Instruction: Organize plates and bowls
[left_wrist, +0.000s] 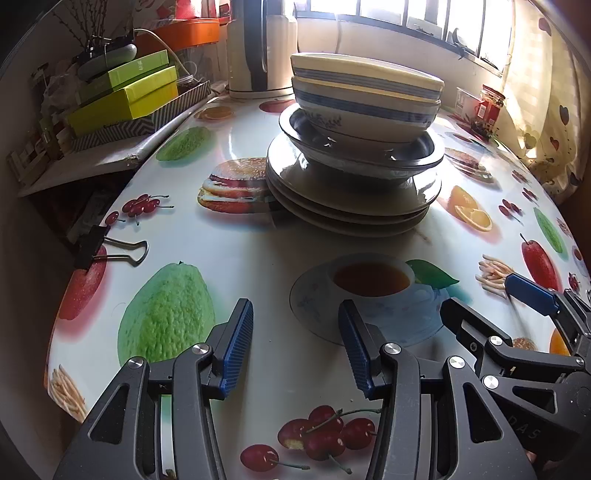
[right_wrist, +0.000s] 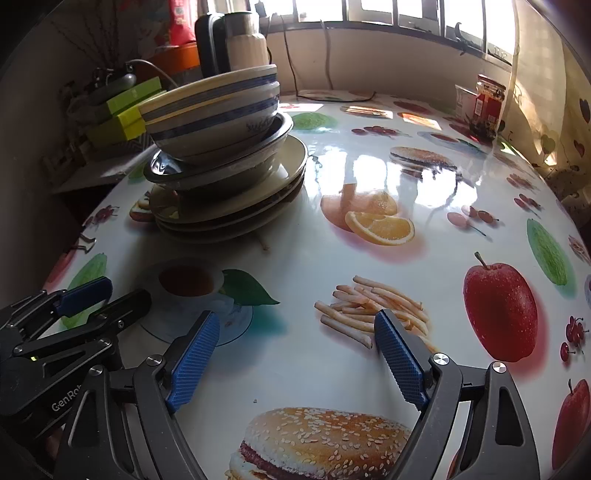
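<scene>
Both claws, left gripper and right gripper, sit spread apart and empty over the fruit-print tablecloth, stacked bowls on plates just ahead.

light: backlit from window | glare: tabletop | near side dim | edges: fisheye-bent, vignetted

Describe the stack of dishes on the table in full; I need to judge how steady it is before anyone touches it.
The stack of dishes stands on the glossy printed tablecloth. At the bottom lie about three flat cream plates, not squarely aligned. On them sits a wide, dark-rimmed bowl, and in it two nested cream bowls with blue bands, which look tilted in the right wrist view. All look like glazed ceramic. Neither claw touches it.
</scene>
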